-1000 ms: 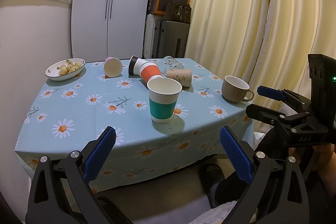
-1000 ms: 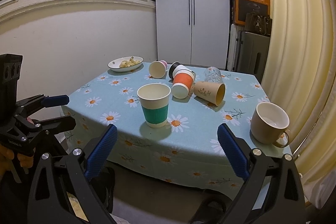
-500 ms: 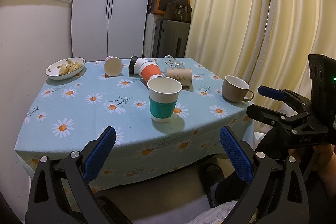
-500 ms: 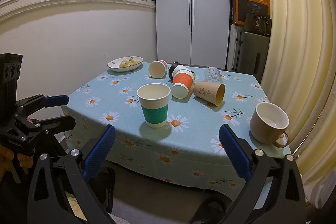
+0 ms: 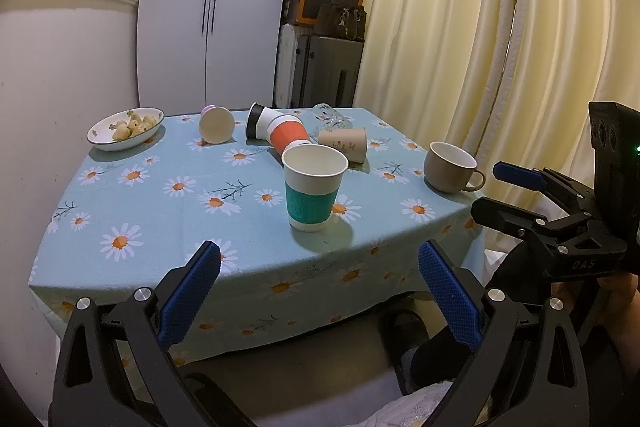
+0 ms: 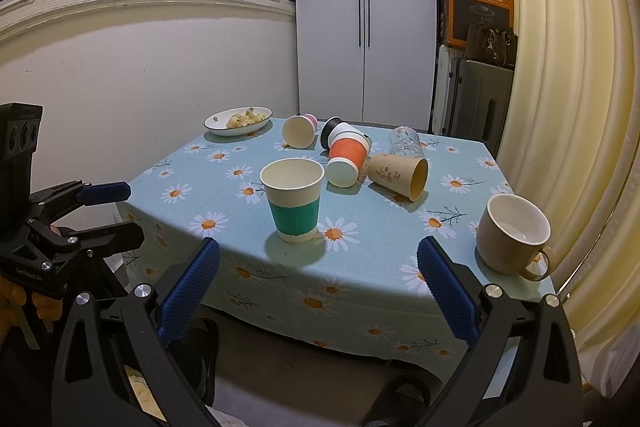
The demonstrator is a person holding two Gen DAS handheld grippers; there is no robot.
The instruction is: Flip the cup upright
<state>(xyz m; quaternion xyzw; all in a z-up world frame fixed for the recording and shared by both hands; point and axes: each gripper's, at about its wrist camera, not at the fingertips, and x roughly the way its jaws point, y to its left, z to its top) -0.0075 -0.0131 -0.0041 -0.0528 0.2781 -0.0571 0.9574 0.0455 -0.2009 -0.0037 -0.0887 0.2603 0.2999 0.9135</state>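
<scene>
A green-banded paper cup [image 5: 315, 186] [image 6: 293, 199] stands upright near the table's front. Behind it lie on their sides an orange cup [image 5: 289, 136] [image 6: 347, 157], a black-and-white cup [image 5: 259, 120] [image 6: 335, 129], a tan cup [image 5: 345, 144] [image 6: 398, 174], a pink cup [image 5: 216, 123] [image 6: 299, 130] and a clear glass [image 5: 332, 116] [image 6: 405, 140]. A beige mug [image 5: 451, 167] [image 6: 513, 234] stands upright at the right. My left gripper [image 5: 318, 301] and right gripper [image 6: 318, 297] are open and empty, held short of the table's front edge.
A white bowl of snacks [image 5: 125, 128] [image 6: 239, 120] sits at the far left of the daisy tablecloth [image 5: 160, 211]. A curtain [image 5: 500, 47] hangs to the right. A white wardrobe [image 6: 366, 15], a suitcase and a box stand behind the table.
</scene>
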